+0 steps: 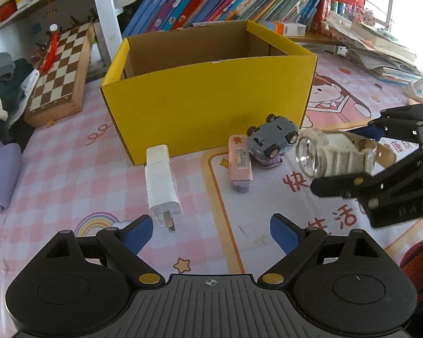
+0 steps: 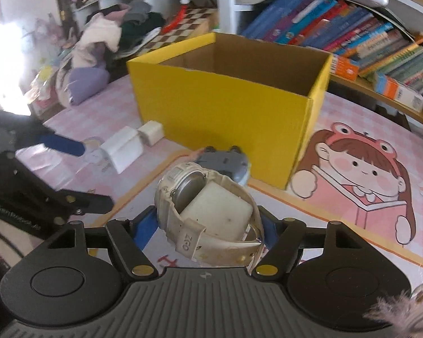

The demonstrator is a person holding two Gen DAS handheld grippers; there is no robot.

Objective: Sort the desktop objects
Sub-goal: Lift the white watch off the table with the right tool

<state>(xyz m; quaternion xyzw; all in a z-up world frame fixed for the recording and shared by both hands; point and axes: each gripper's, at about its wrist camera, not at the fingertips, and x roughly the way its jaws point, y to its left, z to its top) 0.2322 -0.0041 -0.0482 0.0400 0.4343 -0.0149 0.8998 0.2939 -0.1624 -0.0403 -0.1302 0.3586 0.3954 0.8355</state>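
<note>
My right gripper is shut on a white wristwatch wrapped round a white cushion and holds it above the mat. In the left wrist view the watch hangs in the right gripper, just right of an upturned grey toy car. A yellow cardboard box stands open behind them. A white charger and a pink eraser pack lie in front of the box. My left gripper is open with nothing between its fingers, near the charger's plug end.
A chessboard leans at the back left beside a pile of clothes. Shelves of books run behind the box. A stack of papers lies at the back right. The pink cartoon mat covers the desk.
</note>
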